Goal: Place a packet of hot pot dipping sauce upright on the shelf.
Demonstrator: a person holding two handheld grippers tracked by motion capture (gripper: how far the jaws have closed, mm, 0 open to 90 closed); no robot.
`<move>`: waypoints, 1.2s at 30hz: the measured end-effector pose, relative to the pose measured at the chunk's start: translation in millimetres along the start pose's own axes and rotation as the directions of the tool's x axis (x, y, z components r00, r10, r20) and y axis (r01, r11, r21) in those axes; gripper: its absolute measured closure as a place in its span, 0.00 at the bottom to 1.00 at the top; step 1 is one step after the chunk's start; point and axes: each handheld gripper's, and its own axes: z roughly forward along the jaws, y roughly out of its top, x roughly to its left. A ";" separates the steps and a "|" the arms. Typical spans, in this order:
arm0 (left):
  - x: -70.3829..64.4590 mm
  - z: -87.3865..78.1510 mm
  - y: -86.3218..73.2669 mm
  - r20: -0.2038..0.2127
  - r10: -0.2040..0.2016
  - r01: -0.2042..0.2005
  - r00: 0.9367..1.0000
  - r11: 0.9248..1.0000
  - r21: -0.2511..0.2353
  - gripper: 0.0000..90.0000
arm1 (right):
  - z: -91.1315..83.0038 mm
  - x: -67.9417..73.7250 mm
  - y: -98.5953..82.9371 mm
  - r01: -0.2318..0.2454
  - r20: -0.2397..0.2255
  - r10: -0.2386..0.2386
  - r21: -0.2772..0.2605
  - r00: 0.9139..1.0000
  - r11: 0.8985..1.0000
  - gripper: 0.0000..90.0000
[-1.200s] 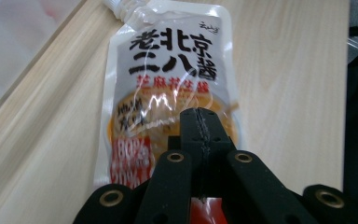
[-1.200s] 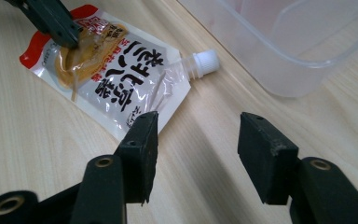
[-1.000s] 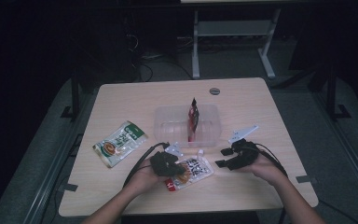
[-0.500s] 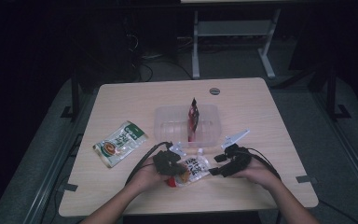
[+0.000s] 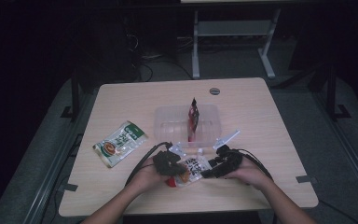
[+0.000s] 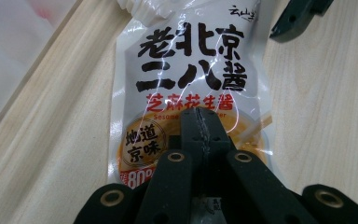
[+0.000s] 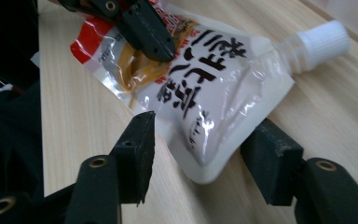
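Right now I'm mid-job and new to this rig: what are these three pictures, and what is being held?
No robot here: a person holds a two-jaw tool in each hand. The high view looks down on the table; the other two look along each tool's own black jaws. On the table lie a clear tray with a red packet standing in it, a green packet and a white sauce pouch. The left tool is shut on the pouch's bottom end. The right tool is open, its jaws either side of the pouch.
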 end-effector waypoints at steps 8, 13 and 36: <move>0.0 0.0 -2.1 0.002 -0.008 0.008 1.000 1.000 -0.017 1.00 | 6.8 -2.7 3.2 -0.045 -0.050 0.044 -0.018 0.998 0.999 0.57; 0.1 -0.7 -2.7 0.000 -0.003 0.003 1.000 1.000 -0.013 1.00 | 10.3 -1.8 4.5 -0.057 -0.059 0.055 -0.023 0.997 0.998 0.64; -4.5 -14.2 -7.5 0.020 0.018 -0.016 1.000 0.995 -0.094 1.00 | -3.1 3.8 7.5 0.040 -0.058 -0.046 -0.097 0.997 0.994 0.99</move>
